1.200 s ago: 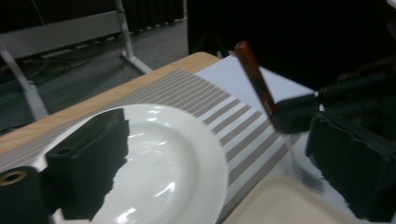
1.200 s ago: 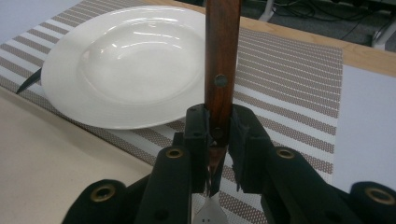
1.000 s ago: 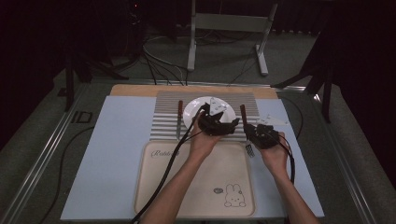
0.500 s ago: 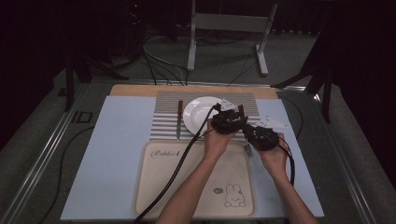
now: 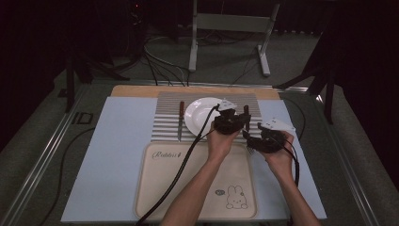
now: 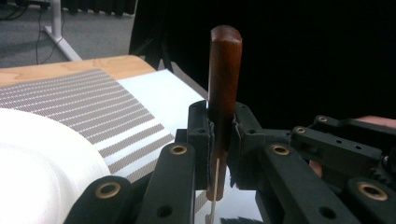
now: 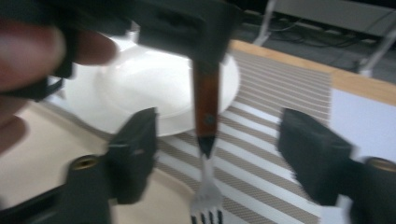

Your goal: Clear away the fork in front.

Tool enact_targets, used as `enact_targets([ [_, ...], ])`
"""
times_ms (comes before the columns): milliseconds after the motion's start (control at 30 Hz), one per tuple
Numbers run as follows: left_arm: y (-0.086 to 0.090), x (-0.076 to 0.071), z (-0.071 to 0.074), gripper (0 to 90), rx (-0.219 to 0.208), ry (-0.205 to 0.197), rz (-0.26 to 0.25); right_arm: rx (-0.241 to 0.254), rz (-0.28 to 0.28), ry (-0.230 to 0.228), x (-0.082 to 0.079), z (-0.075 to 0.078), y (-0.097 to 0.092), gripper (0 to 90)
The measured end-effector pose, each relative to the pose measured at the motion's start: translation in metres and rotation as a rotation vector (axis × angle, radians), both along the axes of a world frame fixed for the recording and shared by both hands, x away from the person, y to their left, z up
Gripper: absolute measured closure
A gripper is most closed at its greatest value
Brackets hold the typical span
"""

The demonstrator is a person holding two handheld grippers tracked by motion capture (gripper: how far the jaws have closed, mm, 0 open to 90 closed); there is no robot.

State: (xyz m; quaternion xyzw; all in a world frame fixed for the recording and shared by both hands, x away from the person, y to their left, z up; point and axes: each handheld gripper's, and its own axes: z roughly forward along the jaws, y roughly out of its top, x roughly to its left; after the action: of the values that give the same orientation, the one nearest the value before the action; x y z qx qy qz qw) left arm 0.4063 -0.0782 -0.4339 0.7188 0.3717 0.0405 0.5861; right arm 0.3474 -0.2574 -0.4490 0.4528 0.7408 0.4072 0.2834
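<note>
A fork with a brown wooden handle (image 6: 224, 79) is clamped between the jaws of my left gripper (image 6: 222, 140). In the high view, the left gripper (image 5: 242, 123) sits just right of the white plate (image 5: 200, 115), with the fork handle (image 5: 245, 112) sticking out beyond it. In the right gripper view, the fork (image 7: 206, 116) points its tines (image 7: 206, 211) toward me over the striped mat (image 7: 261, 154). My right gripper (image 7: 217, 135) is open, one jaw on each side of the fork and touching nothing. It sits close to the right of the left gripper (image 5: 256, 139).
A knife (image 5: 180, 120) lies on the striped mat (image 5: 164, 117) left of the plate. A beige tray (image 5: 155, 188) with a rabbit print lies in front, on a pale blue sheet (image 5: 108, 160). Cables trail over the tray. Stand legs (image 5: 193, 47) rise behind the table.
My left gripper has moved right, from over the plate to the fork handle beside it. The right gripper has stayed almost still.
</note>
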Motion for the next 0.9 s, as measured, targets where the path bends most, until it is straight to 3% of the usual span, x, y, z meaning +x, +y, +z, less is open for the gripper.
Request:
enact_targets([
  [133, 0.007, 0.0, 0.008, 81.1, -0.014, -0.017, 0.005, -0.015, -0.048, 0.0, -0.001, -0.003, -0.004, 14.7],
  [467, 0.034, -0.006, 0.021, 81.1, -0.017, -0.056, 0.017, 0.004, -0.046, -0.015, -0.005, -0.003, -0.009, 12.8],
  [733, 0.057, -0.008, 0.024, 81.1, -0.019, -0.037, 0.022, 0.022, -0.046, -0.028, -0.008, -0.002, -0.013, 13.0],
  [900, 0.067, -0.011, 0.029, 81.0, -0.011, -0.029, -0.027, 0.021, -0.05, -0.031, -0.008, -0.003, -0.014, 12.7],
])
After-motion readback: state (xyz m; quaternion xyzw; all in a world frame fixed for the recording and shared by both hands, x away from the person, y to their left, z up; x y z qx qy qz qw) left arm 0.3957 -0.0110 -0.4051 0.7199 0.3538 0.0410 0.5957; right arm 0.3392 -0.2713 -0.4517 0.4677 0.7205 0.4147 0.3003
